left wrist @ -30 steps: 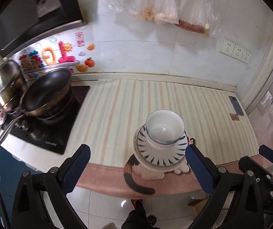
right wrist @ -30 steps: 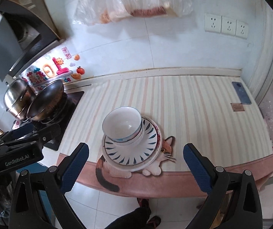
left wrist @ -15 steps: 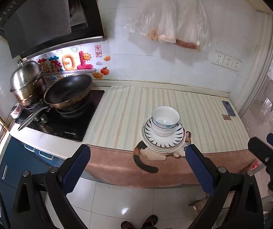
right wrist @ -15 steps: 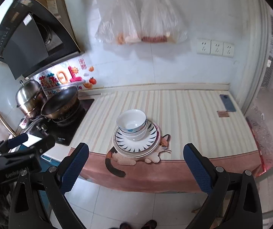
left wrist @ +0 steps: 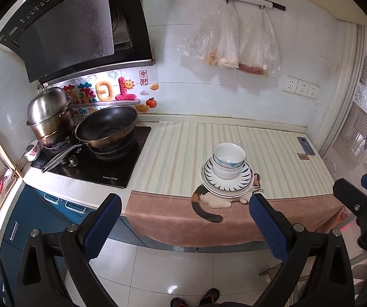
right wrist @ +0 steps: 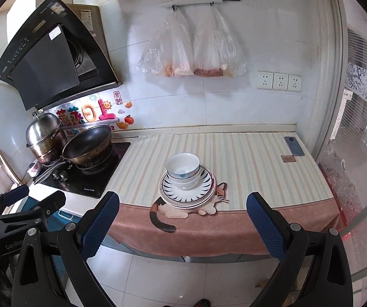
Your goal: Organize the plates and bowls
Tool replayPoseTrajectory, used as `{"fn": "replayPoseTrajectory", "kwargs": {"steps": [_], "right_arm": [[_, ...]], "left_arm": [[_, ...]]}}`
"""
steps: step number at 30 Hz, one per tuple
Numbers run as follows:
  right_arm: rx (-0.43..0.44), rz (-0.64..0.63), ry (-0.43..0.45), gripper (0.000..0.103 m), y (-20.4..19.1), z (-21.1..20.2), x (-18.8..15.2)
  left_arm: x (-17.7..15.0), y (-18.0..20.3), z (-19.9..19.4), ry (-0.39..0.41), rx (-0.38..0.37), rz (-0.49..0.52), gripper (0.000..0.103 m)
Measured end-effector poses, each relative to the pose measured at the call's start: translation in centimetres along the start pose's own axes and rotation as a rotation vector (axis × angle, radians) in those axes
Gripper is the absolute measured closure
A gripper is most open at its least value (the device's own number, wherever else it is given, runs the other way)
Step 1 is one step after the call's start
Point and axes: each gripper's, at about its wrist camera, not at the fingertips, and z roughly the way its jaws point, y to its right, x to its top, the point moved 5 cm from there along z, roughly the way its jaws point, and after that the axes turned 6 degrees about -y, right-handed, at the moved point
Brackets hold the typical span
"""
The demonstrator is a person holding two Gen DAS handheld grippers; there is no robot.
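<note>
White bowls [left wrist: 228, 159] [right wrist: 182, 168] are nested on a stack of plates [left wrist: 239, 183] [right wrist: 203, 188] with a blue ray pattern, near the front edge of the striped counter cloth [left wrist: 183, 148] [right wrist: 247, 163]. My left gripper [left wrist: 187, 226] is open and empty, held back from the counter over the floor. My right gripper [right wrist: 183, 223] is likewise open and empty, well short of the stack. In the left wrist view the right gripper [left wrist: 362, 204] shows at the right edge; in the right wrist view the left gripper [right wrist: 24, 204] shows at the left edge.
A gas hob [left wrist: 98, 161] at the left carries a dark wok [left wrist: 106, 128] and a steel pot [left wrist: 49, 115]. A phone [right wrist: 294, 146] lies at the counter's far right. Plastic bags [right wrist: 191, 48] hang on the wall. Blue cabinets [left wrist: 29, 220] and a tiled floor [right wrist: 170, 276] lie below.
Both grippers have pulled back and away from the counter, so the stack of bowls and plates looks smaller and farther. The stack itself has not moved.
</note>
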Motion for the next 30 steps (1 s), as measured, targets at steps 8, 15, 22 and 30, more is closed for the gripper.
{"fn": "replayPoseTrajectory", "kwargs": {"steps": [8, 15, 22, 30], "right_arm": [[-0.01, -0.008, -0.006, 0.001, -0.5, -0.7, -1.0], [-0.015, -0.006, -0.003, 0.001, -0.4, -0.9, -1.2], [-0.018, 0.0, -0.01, 0.001, -0.5, -0.5, -1.3], [-0.018, 0.006, -0.021, 0.001, -0.4, 0.3, -0.9]], "left_arm": [[-0.6, 0.0, -0.9, 0.006, -0.009, 0.001, 0.001], [-0.6, -0.1, -1.5, 0.018, -0.012, 0.002, 0.001], [-0.5, -0.3, -1.5, 0.023, -0.017, -0.001, 0.001], [-0.5, 0.0, -1.5, 0.02, -0.022, -0.003, 0.001]]}}
